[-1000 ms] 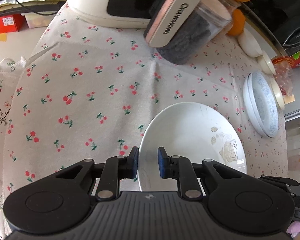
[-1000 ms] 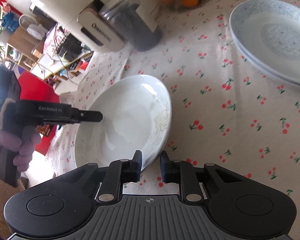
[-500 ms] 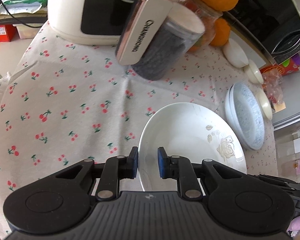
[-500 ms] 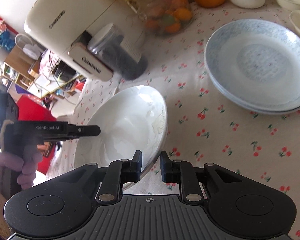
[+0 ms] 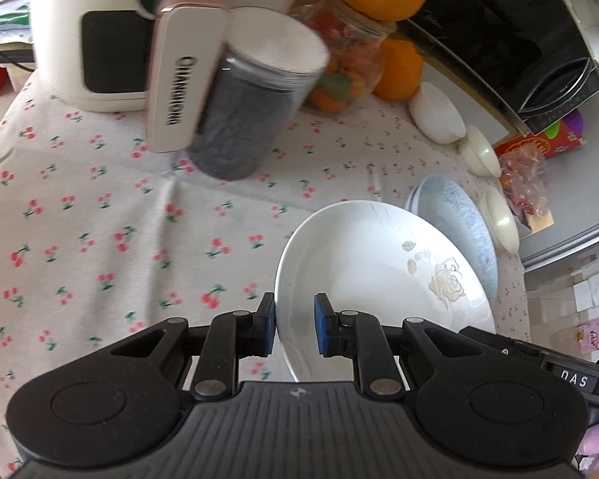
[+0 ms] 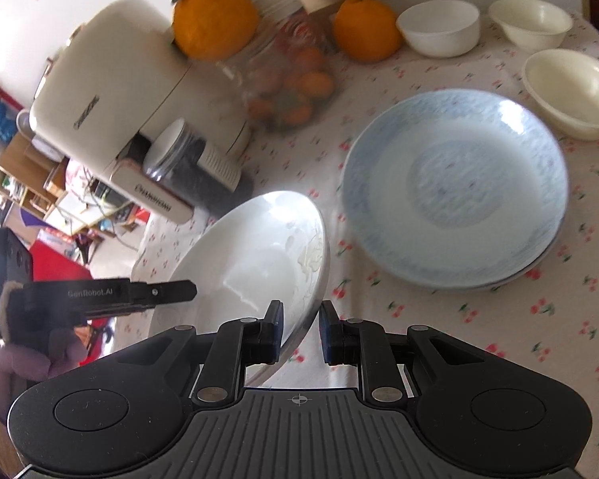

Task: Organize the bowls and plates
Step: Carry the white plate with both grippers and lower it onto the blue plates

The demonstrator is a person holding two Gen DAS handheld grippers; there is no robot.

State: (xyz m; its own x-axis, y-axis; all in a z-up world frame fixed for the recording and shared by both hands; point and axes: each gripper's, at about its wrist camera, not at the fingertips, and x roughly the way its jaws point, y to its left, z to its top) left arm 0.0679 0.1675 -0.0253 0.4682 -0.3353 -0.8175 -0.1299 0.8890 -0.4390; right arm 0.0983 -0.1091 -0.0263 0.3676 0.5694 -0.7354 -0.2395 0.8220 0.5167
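Note:
A white plate with a rose print [image 5: 379, 275] is held off the cherry-print tablecloth by both grippers. My left gripper [image 5: 294, 329] is shut on its near rim. My right gripper [image 6: 299, 331] is shut on the opposite rim of the plate [image 6: 259, 263]. The left gripper's finger [image 6: 159, 291] shows at the plate's left edge in the right wrist view. A stack of blue-patterned plates [image 6: 455, 187] lies on the table just right of the held plate; it also shows in the left wrist view [image 5: 455, 219]. A white bowl [image 6: 439, 26] and two cream bowls [image 6: 531, 24] [image 6: 571, 92] stand behind it.
A cream appliance [image 5: 112, 32] with a dark jar [image 5: 251, 111] stands at the back left. A glass jar of fruit [image 6: 291, 84] and two oranges [image 6: 215, 20] [image 6: 365, 28] sit behind the plates. A black appliance [image 5: 511, 44] stands at the far right.
Both grippers have carried the white plate up and toward the blue plate stack, which now lies closer. The grips are unchanged.

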